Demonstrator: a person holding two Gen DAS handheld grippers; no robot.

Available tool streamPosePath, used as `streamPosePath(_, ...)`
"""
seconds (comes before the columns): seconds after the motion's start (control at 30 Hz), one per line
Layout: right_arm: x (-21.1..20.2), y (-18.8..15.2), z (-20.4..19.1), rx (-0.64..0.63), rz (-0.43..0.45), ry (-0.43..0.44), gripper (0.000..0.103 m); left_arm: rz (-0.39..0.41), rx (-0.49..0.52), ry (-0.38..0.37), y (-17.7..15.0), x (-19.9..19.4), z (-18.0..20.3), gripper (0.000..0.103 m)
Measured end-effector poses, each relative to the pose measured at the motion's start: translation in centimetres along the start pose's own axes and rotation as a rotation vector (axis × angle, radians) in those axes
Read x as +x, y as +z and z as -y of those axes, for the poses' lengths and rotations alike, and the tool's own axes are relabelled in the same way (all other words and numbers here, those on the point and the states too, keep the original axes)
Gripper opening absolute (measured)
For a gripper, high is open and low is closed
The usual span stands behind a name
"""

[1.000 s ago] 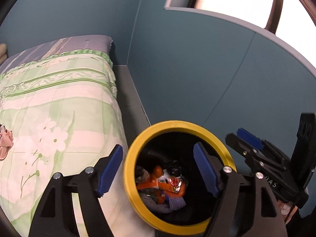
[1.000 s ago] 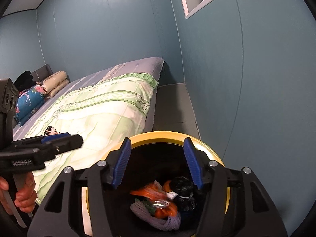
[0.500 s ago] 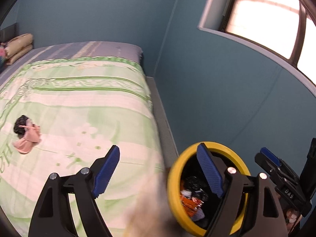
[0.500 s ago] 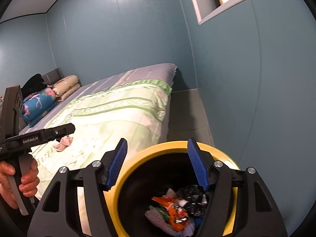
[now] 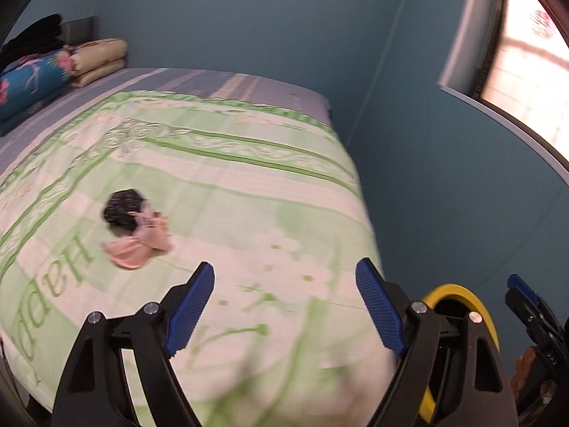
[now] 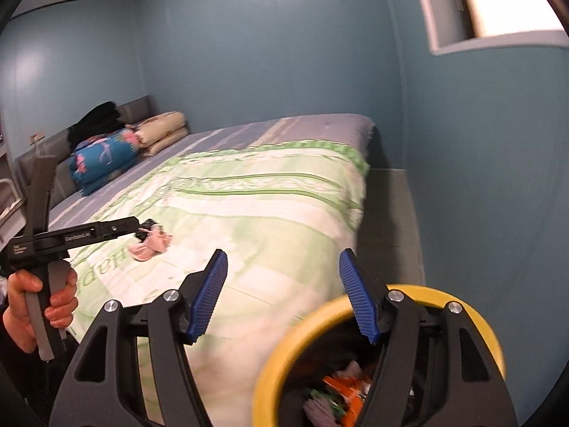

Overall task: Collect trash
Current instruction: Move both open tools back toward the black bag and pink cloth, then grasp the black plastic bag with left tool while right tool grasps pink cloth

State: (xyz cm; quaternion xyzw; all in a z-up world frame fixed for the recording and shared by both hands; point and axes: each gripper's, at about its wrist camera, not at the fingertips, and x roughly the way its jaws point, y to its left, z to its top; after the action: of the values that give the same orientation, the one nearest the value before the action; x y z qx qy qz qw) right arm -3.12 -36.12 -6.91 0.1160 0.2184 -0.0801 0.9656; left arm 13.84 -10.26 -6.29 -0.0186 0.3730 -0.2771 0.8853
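A crumpled pink and black scrap (image 5: 135,227) lies on the green and white quilt (image 5: 249,178). My left gripper (image 5: 284,267) hangs open over the quilt, right of and nearer than the scrap, with nothing between its fingers. In the right wrist view its tip sits close by the same scrap (image 6: 151,242). The yellow-rimmed black bin (image 6: 295,341) stands by the bed's near corner with orange, white and black wrappers (image 6: 338,391) inside. My right gripper (image 6: 283,254) is open and empty above the bin's left rim. The bin's rim (image 5: 458,293) shows behind my left gripper's right finger.
Folded blue and cream bedding (image 6: 103,160) and dark clothes are stacked at the head of the bed. A grey ledge (image 6: 387,213) runs between bed and blue wall. A bright window (image 5: 526,71) is high on the right. A person's hand (image 6: 35,302) holds the left gripper's handle.
Both grippers have swung left, away from the bin's mouth and towards the bed. The pink and black scrap has come nearer to the middle of the left wrist view. Both pairs of jaws stand a little wider.
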Motion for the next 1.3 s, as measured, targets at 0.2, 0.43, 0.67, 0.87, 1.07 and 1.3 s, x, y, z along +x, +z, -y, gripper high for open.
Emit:
streamPosePath(0.2,4.3,1.4,-4.7,-0.083,-0.019,0.12,0.062,0.004,-0.057,0.099,0.8,0.0,-6.0,0.078)
streamPosePath(0.43,9.2,2.1,-9.9,-0.154,-0.061,0.248,0.062,0.001,-0.137,0.165,1.7,1.0,-12.4,0.078)
streamPosePath(0.67,15.1,1.9,-14.8,-0.221,-0.122,0.334,0.062,-0.035,-0.186,0.211,2.5,4.0,-17.7,0.078)
streamPosePath(0.87,20.2,1.2,-18.3,-0.282,-0.198,0.372,0.062,-0.081,-0.207,0.211,3.4,7.6,-20.2,0.078)
streamPosePath(1.07,23.3,0.3,-20.2,-0.317,-0.258,0.401,0.062,-0.12,-0.245,0.2,4.8,11.2,-22.1,0.078)
streamPosePath(1.3,26.4,0.2,-22.2,-0.356,-0.292,0.413,0.062,-0.161,-0.255,0.193,5.6,14.8,-23.3,0.078)
